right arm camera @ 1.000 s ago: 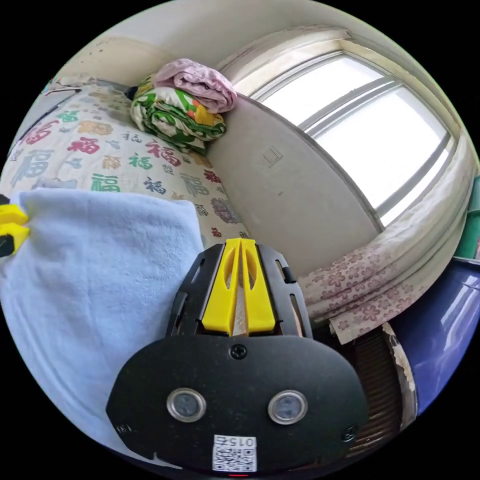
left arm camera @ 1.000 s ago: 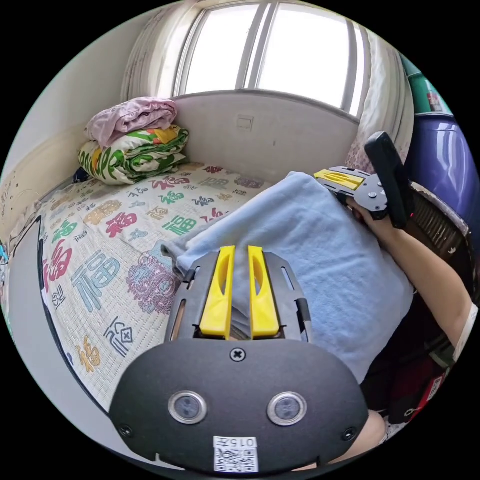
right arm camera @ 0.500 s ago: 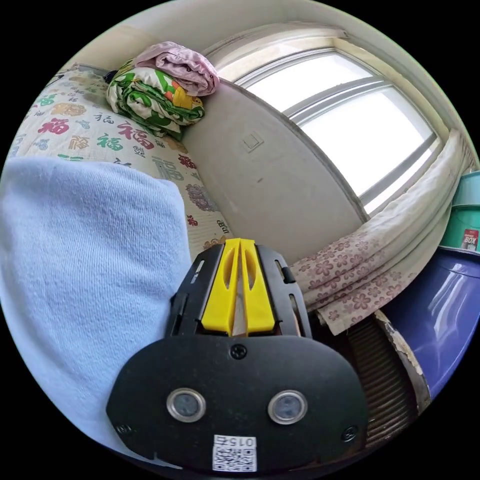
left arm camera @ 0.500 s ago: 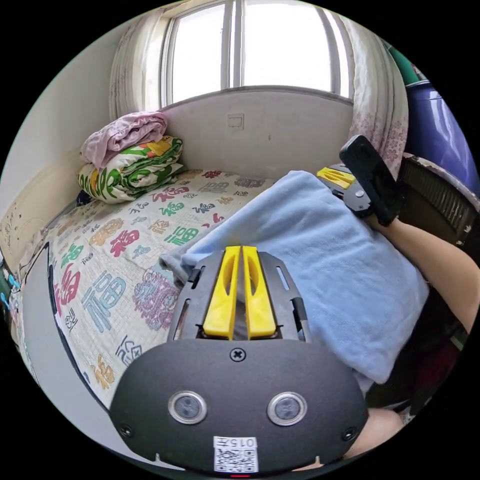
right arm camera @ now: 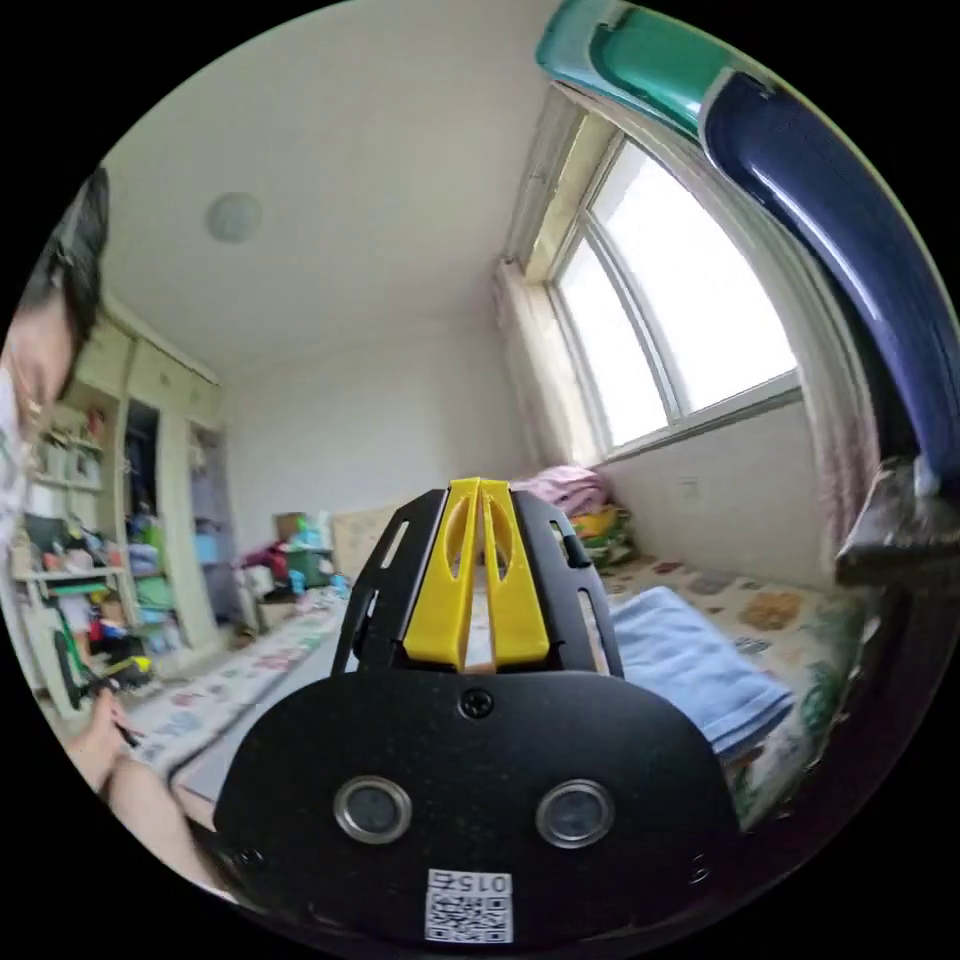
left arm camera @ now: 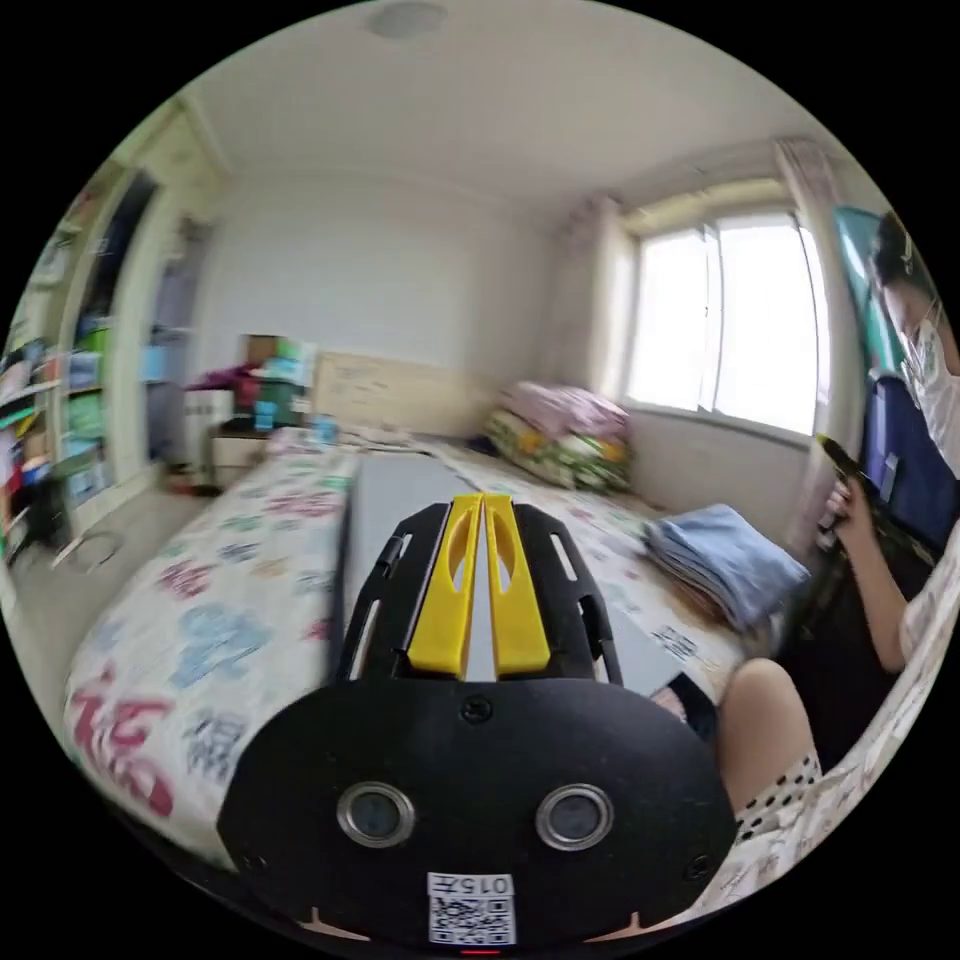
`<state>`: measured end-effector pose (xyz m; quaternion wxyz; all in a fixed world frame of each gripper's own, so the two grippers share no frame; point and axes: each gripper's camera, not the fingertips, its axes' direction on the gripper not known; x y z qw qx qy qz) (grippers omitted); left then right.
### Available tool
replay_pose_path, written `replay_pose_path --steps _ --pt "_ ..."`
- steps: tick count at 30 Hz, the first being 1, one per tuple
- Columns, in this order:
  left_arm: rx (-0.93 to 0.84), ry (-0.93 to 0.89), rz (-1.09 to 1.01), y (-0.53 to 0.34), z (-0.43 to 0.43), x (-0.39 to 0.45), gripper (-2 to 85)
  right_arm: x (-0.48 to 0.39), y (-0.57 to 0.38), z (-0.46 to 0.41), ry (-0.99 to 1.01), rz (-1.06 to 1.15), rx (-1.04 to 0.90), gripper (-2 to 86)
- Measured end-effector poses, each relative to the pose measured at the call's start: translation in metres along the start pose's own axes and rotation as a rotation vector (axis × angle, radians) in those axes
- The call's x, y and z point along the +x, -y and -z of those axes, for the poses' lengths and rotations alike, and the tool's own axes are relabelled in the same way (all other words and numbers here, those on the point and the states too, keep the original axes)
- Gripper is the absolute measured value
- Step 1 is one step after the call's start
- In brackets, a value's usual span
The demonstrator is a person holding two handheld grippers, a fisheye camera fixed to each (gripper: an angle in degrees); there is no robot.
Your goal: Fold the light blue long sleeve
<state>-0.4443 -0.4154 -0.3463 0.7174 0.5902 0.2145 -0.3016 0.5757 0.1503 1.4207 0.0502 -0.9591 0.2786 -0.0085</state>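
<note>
The light blue long sleeve (left arm camera: 725, 565) lies folded in a flat stack on the patterned bed, near the window-side edge. In the right gripper view the same folded long sleeve (right arm camera: 690, 670) sits just right of my jaws, lower on the bed. My left gripper (left arm camera: 483, 498) is held off the bed with its yellow jaws shut and nothing between them. My right gripper (right arm camera: 478, 485) is also shut and holds nothing. Neither gripper touches the garment.
The bed (left arm camera: 220, 620) has a printed sheet, and a pile of folded bedding (left arm camera: 565, 430) sits by the window wall. A person sits at the bed's edge, knee (left arm camera: 760, 710) and forearm (left arm camera: 880, 590) in view. Blue and green tubs (right arm camera: 840, 160) stand close on the right. Shelves (right arm camera: 90, 600) line the far wall.
Both cameras have swung up and back. The blue garment, which was close against both sets of jaws, now lies folded on the bed apart from them. The left jaws have shut.
</note>
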Motion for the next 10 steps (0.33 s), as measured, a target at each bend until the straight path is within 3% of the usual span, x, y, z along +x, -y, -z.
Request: replay_pose_path --steps 3,6,10 --pt "0.081 0.258 0.123 -0.036 0.115 -0.081 -0.8 -0.046 -0.008 0.11 0.296 -0.191 0.097 -0.6" --pt "-0.103 0.334 0.194 -0.076 0.205 -0.166 -0.5 -0.082 -0.004 0.188 0.595 -0.335 0.15 -0.6" --pt "-0.045 0.54 0.199 -0.093 0.301 -0.191 1.2 -0.114 0.023 0.281 0.875 -0.448 0.155 -0.5"
